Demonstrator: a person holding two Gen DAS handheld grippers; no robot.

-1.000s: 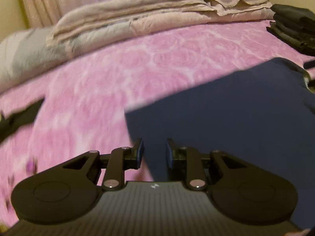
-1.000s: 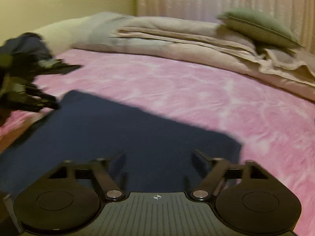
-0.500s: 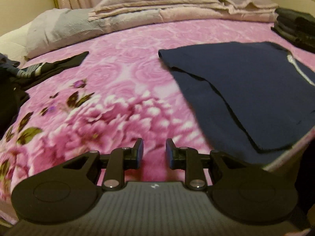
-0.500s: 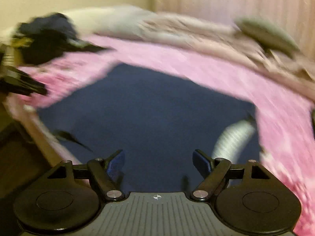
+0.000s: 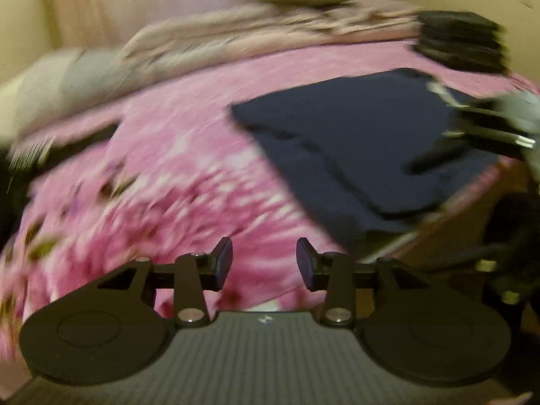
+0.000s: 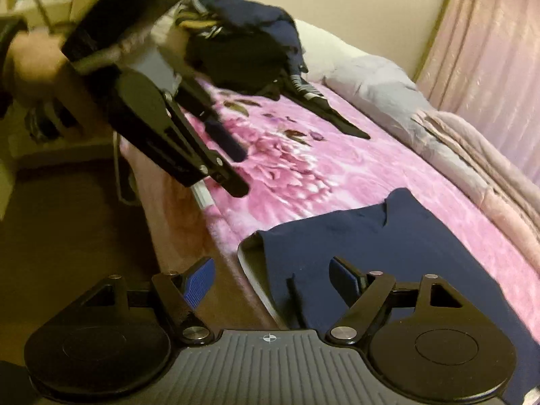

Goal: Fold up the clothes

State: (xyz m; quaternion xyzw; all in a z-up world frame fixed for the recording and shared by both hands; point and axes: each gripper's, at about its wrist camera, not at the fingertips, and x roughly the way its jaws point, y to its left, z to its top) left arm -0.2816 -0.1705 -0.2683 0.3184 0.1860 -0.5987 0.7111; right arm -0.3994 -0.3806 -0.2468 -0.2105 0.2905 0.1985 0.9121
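Left tool (image 5: 264,259): apart and empty, low centre of the left wrist view, over the pink bedspread (image 5: 189,155); just been widening, nothing between the pads.
Right tool (image 6: 271,278): wide apart and empty, low centre of the right wrist view, over the near edge of the shirt, not clamped on it.
Shirt (image 6: 398,246): navy, lying flat and partly folded on the bed, lower right of the right wrist view; near edge at the rim of the bed, above a pale strip of mattress edge.
Pile of clothes (image 6: 243,44): dark, unfolded, upper centre of the right wrist view, well apart from the shirt.
Folded stack (image 5: 462,44): dark, upper right of the left wrist view, behind the shirt.
Step, as judged: between folds, both tools free, next grasp likely on the shirt's near edge.
Risk, slipping: shirt close to the bed rim; a pull toward the floor could drag it off.
Risk, layers: a pinch on the top layer alone could undo the fold; too deep a pinch could catch the bedspread.
Risk, clash: left tool just beside the shirt's left side; crossing paths could knock the tools together.
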